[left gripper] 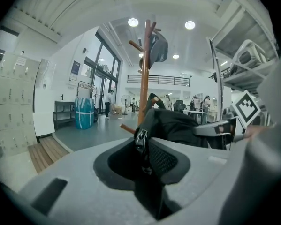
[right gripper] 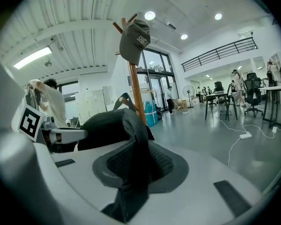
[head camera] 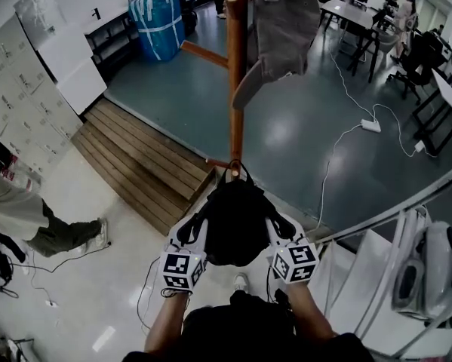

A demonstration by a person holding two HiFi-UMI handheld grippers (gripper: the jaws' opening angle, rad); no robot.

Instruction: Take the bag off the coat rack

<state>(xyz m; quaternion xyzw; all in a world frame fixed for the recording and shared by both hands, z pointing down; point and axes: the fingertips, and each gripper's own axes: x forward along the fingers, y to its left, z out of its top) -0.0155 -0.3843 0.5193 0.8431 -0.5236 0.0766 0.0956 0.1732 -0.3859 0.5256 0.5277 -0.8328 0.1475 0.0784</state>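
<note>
With my left gripper point(head camera: 194, 231) and right gripper point(head camera: 281, 228) each clamped on one side of the soft black fabric bag point(head camera: 237, 221), I share its weight so its top loop can clear the low peg of the tall brown wooden coat rack point(head camera: 236, 89) it sits beside.

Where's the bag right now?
Head view, bottom centre: the black bag sits just in front of the coat rack pole, clamped on either side by the left gripper and the right gripper.

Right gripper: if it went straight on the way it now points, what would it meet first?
The right gripper holds the black bag in its jaws; pushed on together, they would probably meet the coat rack pole next, though depth is unclear.
</note>
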